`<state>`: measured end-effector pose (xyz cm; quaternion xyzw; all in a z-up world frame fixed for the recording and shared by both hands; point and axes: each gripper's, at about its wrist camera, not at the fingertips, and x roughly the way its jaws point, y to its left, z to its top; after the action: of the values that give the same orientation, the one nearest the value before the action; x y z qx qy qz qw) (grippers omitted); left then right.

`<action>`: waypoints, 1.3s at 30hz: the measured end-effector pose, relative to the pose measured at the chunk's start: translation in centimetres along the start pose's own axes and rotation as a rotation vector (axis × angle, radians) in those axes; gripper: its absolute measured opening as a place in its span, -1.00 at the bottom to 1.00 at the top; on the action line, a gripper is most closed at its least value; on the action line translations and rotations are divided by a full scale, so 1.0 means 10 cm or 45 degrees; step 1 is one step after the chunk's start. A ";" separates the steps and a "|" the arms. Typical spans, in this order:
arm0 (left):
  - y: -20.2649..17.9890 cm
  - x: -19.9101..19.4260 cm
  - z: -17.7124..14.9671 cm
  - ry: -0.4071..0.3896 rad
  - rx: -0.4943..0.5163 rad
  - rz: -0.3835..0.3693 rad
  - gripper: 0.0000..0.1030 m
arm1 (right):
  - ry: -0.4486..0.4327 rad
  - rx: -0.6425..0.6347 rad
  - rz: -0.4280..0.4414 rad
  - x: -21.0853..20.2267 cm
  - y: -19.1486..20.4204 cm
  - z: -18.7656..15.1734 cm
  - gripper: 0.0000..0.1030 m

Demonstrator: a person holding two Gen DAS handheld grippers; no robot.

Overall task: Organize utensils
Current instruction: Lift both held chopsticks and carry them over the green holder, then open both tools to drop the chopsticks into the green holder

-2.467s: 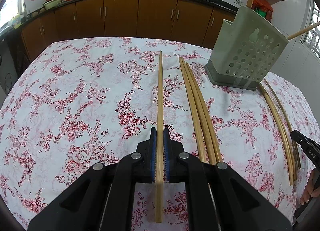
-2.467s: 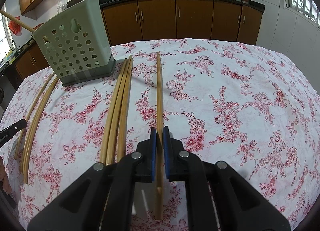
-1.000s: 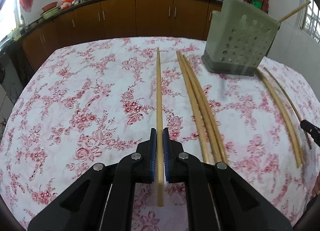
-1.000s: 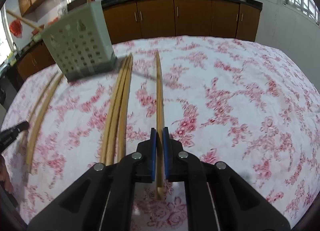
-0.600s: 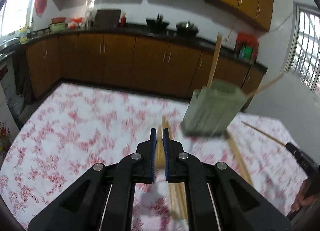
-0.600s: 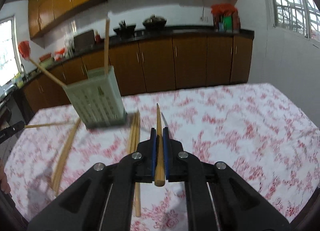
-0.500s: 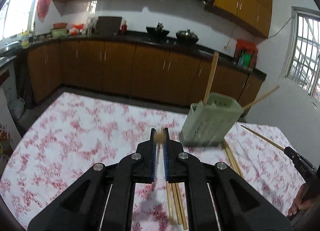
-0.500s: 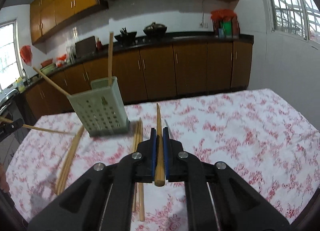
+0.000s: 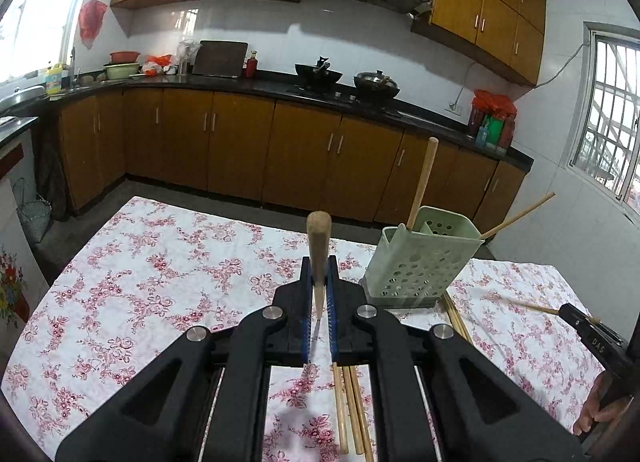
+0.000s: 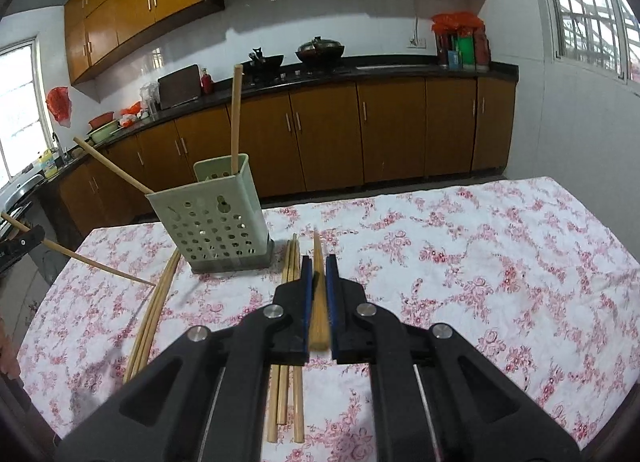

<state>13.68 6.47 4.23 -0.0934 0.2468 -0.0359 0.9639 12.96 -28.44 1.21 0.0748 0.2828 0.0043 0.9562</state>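
While the left gripper (image 9: 319, 294) is clamped on one chopstick (image 9: 319, 246) lifted off the table (image 9: 120, 282), the green holder (image 9: 420, 258) sits near the far edge w/ two sticks in it; three more (image 9: 352, 406) lie below. Right view: right gripper (image 10: 318, 302) is clenched on its own chopstick (image 10: 318, 314), spares (image 10: 154, 314) beside the holder (image 10: 212, 218). Risk, imo: long sticks pivot in narrow pads, so a tip could hit the rim & tip the holder.

Black gripper arms are hiding the loose chopsticks' (image 10: 286, 390) middles; a hand (image 9: 600, 408), perhaps gripping, is running off-frame.
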 end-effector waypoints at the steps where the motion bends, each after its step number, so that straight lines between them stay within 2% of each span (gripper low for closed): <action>1: 0.00 0.00 0.00 0.000 0.000 -0.001 -0.86 | -0.007 -0.001 0.000 -0.01 0.00 0.01 -0.84; 5: -0.01 -0.01 0.01 -0.003 0.004 -0.008 -0.86 | -0.045 -0.009 0.004 -0.08 0.02 0.06 -0.84; 8: -0.04 -0.07 0.06 -0.025 0.022 -0.024 -0.86 | -0.119 0.001 0.027 -0.23 0.01 0.20 -0.84; 11: -0.11 -0.18 0.18 -0.052 0.029 -0.084 -0.86 | -0.188 0.016 0.099 -0.42 0.00 0.40 -0.84; 14: -0.21 -0.30 0.34 -0.086 0.016 -0.166 -0.86 | -0.245 0.025 0.219 -0.65 0.02 0.63 -0.84; 17: -0.39 -0.44 0.52 -0.161 0.039 -0.217 -0.86 | -0.322 0.022 0.302 -0.86 0.07 0.85 -0.84; 20: -0.58 -0.53 0.69 -0.271 0.079 -0.220 -0.86 | -0.409 0.027 0.333 -0.95 0.14 1.04 -0.84; 26: -0.91 -0.36 1.02 -0.439 0.084 -0.213 -0.86 | -0.511 0.032 0.324 -0.68 0.37 1.35 -0.84; 31: -1.04 0.03 0.95 -0.444 0.109 -0.171 -0.86 | -0.439 0.007 0.272 -0.15 0.50 1.42 -0.84; 36: -1.04 0.46 0.76 -0.320 0.086 -0.167 -0.86 | -0.275 0.005 0.250 0.36 0.55 1.35 -0.84; 39: -1.00 0.55 0.69 -0.256 0.066 -0.190 -0.86 | -0.225 0.014 0.256 0.47 0.56 1.32 -0.77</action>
<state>21.58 -2.84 9.59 -0.0895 0.1404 -0.1043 0.9805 24.23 -24.52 10.39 0.1082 0.1885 0.0918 0.9718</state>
